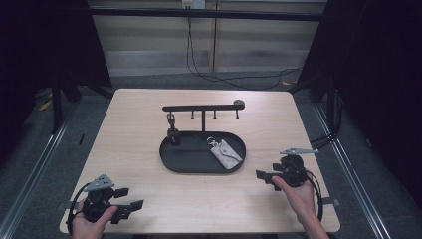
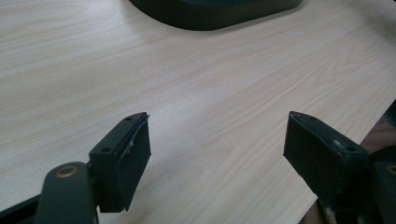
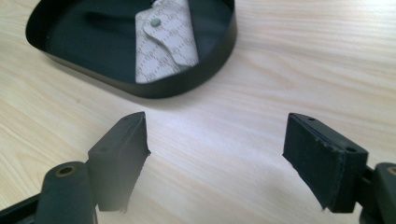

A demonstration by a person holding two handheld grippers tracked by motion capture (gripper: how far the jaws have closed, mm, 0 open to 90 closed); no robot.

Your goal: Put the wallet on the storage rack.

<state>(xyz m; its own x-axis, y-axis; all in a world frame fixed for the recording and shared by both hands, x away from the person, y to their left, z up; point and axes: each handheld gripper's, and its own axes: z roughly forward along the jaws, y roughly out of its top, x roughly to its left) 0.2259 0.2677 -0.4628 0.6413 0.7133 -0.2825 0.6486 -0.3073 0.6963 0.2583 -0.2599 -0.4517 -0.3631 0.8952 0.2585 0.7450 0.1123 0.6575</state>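
A black oval tray [image 1: 171, 160] lies at the middle of the table, with a black hook rack [image 1: 201, 107] rising from its back. In the tray's right half lies a pale patterned key pouch [image 1: 225, 153] with a ring at its top. A small dark item [image 1: 172, 133] hangs from the rack's left hook. My left gripper [image 1: 130, 197] rests open near the table's front left corner, over bare wood [image 2: 215, 126]. My right gripper [image 1: 263, 176] stands open at the front right, jaws pointing toward the tray [image 3: 201, 74] and the pouch [image 3: 163, 42], with nothing between them.
The wooden table [image 1: 139, 114] stands between dark curtains on both sides. Cables [image 1: 209, 74] run over the floor behind it. A cable from the right gripper trails by the table's right front edge [image 1: 318, 199].
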